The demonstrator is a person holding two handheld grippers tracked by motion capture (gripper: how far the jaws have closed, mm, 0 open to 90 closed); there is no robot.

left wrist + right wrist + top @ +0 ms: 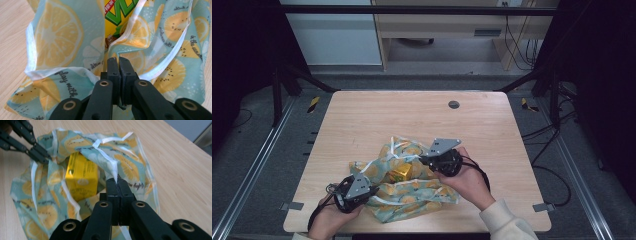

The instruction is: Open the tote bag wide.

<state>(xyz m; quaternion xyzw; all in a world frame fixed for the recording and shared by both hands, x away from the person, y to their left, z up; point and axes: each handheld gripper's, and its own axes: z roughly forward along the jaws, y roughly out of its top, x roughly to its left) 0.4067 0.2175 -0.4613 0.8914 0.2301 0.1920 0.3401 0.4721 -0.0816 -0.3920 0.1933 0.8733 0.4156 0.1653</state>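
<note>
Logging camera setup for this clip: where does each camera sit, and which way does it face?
High view: above the person's side, looking forward and down on the table; both hands, left tool and right tool at the lemon-print cloth.
Left gripper view: rides the left tool, looking along its shut jaws into the cloth.
Right gripper view: rides the right tool, shut on a cloth edge; left tool beyond.
All share the yellow carton.

Around my workspace
I see a wooden table (362, 120) with a grey grommet (454, 104), a desk (452, 25) behind, cables (552, 135) on the floor
</note>
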